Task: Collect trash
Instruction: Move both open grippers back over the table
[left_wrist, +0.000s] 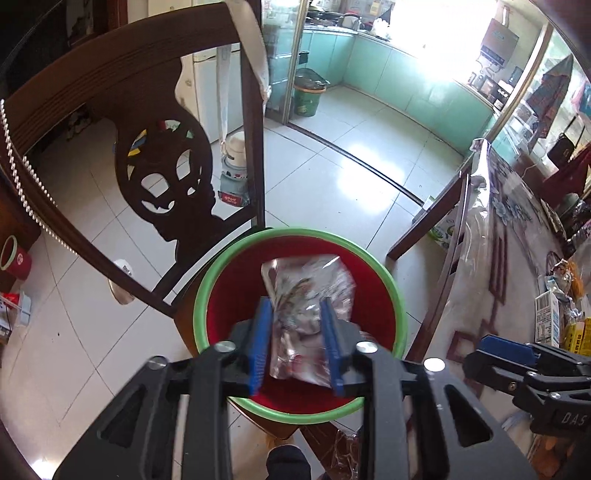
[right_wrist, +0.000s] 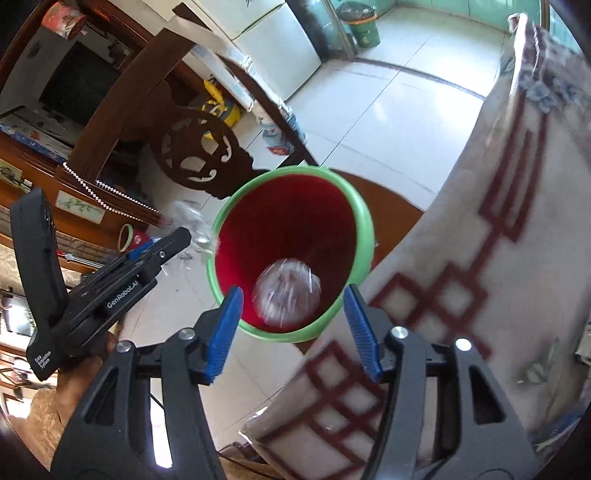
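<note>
**Kid:** What are your grippers doing now?

**Me:** My left gripper (left_wrist: 297, 341) points down at the red bin (left_wrist: 400, 314) with the green rim. A crinkly plastic wrapper (left_wrist: 306, 295) hangs between its blue fingers (left_wrist: 260, 341). The fingers sit partway apart. I cannot tell if they squeeze the wrapper or have let go.

**Kid:** Where is the bin from there?

**Me:** Right under that gripper, just ahead of the tips. The wrapper's long side points down into the bin. So it only needs to drop straight down.

**Kid:** And the other gripper?

**Me:** My right gripper (right_wrist: 295, 325) is about half open, with nothing pinched in it. It looks down into the same bin. Below it, inside the bin, is a blurry clear wad (right_wrist: 286, 293). I think it is falling or lying at the bottom.

**Kid:** Which one is nearer to more trash?

**Me:** The right one, I think. The tabletop (right_wrist: 491, 258) with the patterned cloth is just beside it.
</note>
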